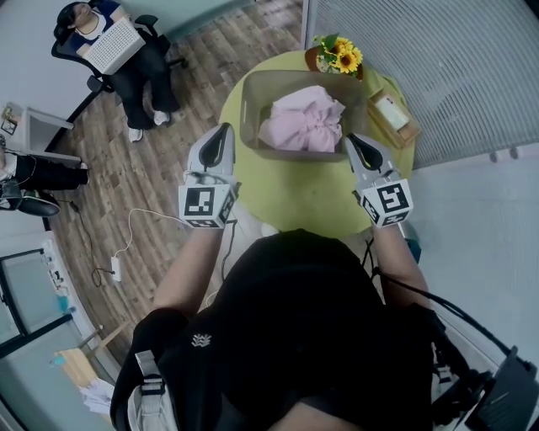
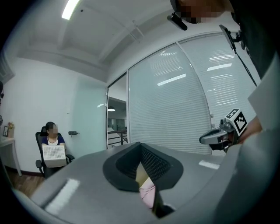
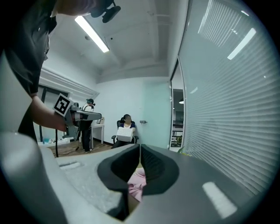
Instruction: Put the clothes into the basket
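One clothes heap (image 1: 303, 118) in basket (image 1: 249, 114) — between left gripper (image 1: 226, 129), right gripper (image 1: 353, 140).

I see clothes (image 1: 303, 118) in basket (image 1: 251, 101), upper centre | left gripper (image 1: 225, 130) just left of it | right gripper (image 1: 352, 140) just right | table (image 1: 312, 194) beneath

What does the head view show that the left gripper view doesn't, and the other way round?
Head view only: the round yellow-green table, the translucent plastic basket on it, the potted sunflowers and the left gripper seen from outside.
Left gripper view only: that gripper's jaws up close, shut with nothing between them, and the ceiling strip light.
Both: the bundled pink clothes, the right gripper and the seated person in a black office chair.
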`<state>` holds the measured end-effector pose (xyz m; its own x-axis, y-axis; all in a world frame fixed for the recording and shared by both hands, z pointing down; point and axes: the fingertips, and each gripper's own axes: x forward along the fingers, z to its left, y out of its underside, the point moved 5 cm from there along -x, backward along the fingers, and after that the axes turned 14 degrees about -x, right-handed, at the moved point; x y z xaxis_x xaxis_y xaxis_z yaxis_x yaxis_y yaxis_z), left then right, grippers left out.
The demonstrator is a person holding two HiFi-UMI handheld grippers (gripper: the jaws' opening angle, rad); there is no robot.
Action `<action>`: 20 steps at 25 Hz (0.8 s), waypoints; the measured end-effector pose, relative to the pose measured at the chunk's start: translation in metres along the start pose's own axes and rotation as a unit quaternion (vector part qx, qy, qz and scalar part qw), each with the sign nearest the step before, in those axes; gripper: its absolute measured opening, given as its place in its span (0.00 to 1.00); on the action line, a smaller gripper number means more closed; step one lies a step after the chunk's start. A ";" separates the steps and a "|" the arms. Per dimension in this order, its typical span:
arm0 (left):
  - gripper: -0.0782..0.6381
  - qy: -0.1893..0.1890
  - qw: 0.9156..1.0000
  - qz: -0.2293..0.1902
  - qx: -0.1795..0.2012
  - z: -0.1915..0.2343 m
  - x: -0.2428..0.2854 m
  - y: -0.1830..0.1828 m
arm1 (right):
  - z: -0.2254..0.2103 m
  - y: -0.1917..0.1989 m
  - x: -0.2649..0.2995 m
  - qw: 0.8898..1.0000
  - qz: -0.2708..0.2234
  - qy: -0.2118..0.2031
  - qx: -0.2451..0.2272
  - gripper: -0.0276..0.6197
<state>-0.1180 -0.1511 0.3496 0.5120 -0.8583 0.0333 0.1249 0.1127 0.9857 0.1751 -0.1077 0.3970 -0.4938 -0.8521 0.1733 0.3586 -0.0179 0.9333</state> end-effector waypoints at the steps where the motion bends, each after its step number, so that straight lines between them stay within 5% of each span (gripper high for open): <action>1: 0.12 0.000 1.000 -0.002 0.004 0.000 0.000 0.003 | 0.001 0.002 -0.002 1.000 0.002 -0.002 0.005 0.06; 20: 0.12 -0.002 0.999 0.040 0.003 -0.005 -0.001 0.048 | -0.008 0.054 -0.015 0.997 0.041 0.022 0.065 0.05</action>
<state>-0.1087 -0.1421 0.3962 0.5166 -0.8488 0.1123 0.0792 0.1780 0.9808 0.2077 -0.1000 0.4425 -0.4300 -0.8705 0.2395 0.2897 0.1182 0.9498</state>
